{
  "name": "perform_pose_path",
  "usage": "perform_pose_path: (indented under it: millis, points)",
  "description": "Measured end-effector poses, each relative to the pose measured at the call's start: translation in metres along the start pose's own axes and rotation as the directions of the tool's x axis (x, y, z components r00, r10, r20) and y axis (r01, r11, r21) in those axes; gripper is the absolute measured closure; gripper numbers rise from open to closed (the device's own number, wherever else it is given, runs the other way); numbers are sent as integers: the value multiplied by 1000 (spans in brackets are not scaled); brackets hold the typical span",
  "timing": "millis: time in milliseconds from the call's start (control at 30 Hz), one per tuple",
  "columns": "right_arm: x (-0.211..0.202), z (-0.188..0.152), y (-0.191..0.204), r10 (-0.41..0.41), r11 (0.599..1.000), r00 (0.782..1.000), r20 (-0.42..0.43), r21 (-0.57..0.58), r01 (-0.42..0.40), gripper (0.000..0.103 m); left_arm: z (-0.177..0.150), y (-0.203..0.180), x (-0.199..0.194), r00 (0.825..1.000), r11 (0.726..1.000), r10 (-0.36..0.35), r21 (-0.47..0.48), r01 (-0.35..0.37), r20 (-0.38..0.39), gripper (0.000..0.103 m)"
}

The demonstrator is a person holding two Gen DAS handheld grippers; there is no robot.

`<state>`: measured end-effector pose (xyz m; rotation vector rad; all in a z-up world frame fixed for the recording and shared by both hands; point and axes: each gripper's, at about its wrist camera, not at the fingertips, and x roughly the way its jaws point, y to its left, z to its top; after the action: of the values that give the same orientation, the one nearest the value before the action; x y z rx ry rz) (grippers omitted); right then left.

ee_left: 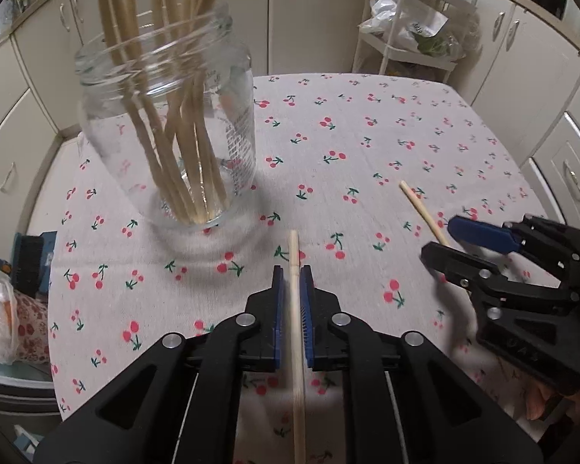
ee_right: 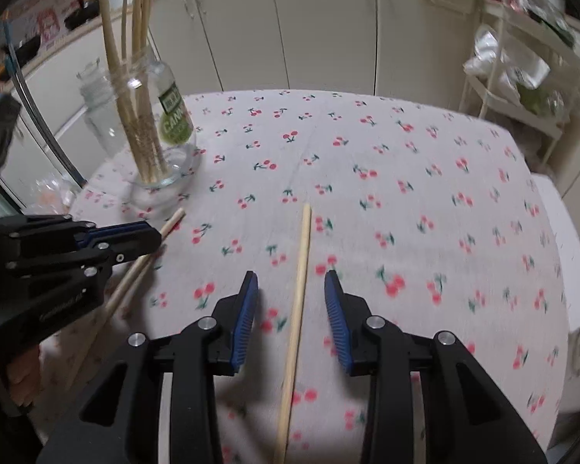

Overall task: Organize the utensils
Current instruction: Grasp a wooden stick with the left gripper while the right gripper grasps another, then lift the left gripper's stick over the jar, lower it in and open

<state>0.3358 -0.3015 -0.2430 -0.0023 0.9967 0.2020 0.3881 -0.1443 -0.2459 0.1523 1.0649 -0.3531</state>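
Here, a cherry-print tablecloth [ee_right: 367, 147] carries a clear glass jar [ee_right: 162, 135] with a green label reading "CANN", holding upright pale wooden chopsticks [ee_right: 135, 116]. The left gripper [ee_left: 294, 282] clamps one chopstick [ee_left: 295, 332] lengthwise. The right gripper [ee_right: 290, 294] stands apart around another chopstick [ee_right: 299, 270] pointing away.

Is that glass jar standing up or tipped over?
Upright. The jar stands on its base on the tablecloth, mouth up, chopsticks sticking out.

Jar [ee_left: 166, 123] on tablecloth [ee_left: 367, 147], chopsticks [ee_left: 181, 162] inside; loose chopstick [ee_right: 295, 309] right of jar.
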Motion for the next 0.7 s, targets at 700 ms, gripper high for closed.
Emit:
perform_pose_path:
  millis: [700]
  points:
    - [-20,-31,-54,247,899,958,146,336,-283,97,17,70,-161,796,956,-61,-193,219,602,98]
